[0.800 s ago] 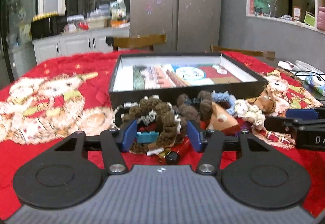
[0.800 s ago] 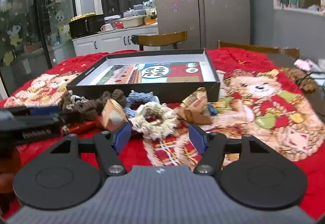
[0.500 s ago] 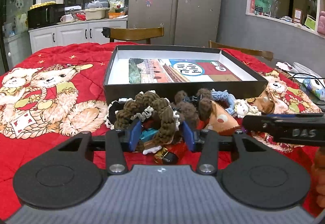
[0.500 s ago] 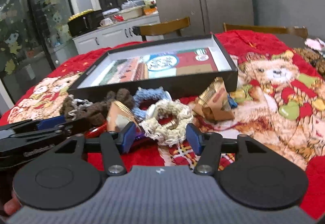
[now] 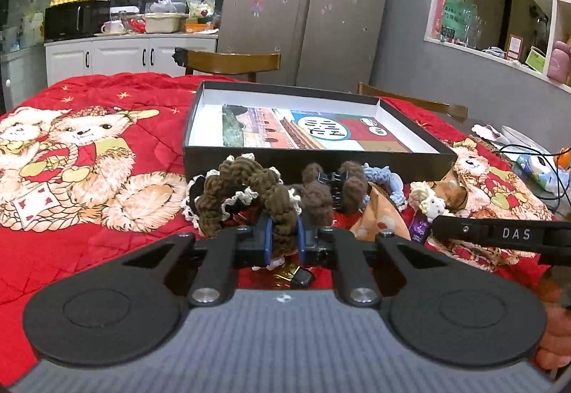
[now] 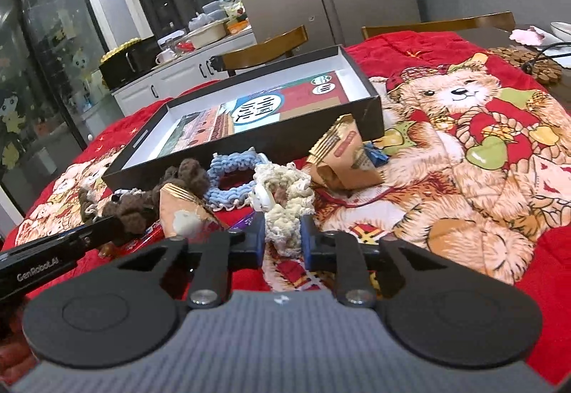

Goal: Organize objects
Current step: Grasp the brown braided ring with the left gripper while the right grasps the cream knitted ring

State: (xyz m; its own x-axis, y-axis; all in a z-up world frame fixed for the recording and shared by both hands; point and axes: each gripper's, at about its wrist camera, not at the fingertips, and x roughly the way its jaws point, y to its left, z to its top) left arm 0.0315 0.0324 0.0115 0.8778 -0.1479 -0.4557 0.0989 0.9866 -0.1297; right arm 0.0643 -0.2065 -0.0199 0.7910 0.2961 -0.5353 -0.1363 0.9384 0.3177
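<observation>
A pile of hair ties and snack packets lies on the red bear blanket in front of an open black box (image 5: 314,157) (image 6: 249,143). In the left wrist view my left gripper (image 5: 284,238) is shut on a dark brown knitted scrunchie (image 5: 249,186), its blue pads pressing both sides of the band. In the right wrist view my right gripper (image 6: 283,241) is shut on a cream knitted scrunchie (image 6: 289,193) that carries a small white charm. A light blue scrunchie (image 6: 232,172) and a brown pompom hair claw (image 5: 328,186) lie between the two.
Tan snack packets (image 6: 342,157) (image 6: 182,211) sit in the pile. The other gripper's black body reaches in at the right (image 5: 499,236) and at the left (image 6: 53,250). Wooden chairs (image 5: 232,61) stand behind the table; cables and dishes (image 5: 535,157) lie far right.
Both grippers closed: the left one onto the dark brown scrunchie, the right one onto the cream scrunchie. Both views now sit closer to the pile, and the right view has tilted.
</observation>
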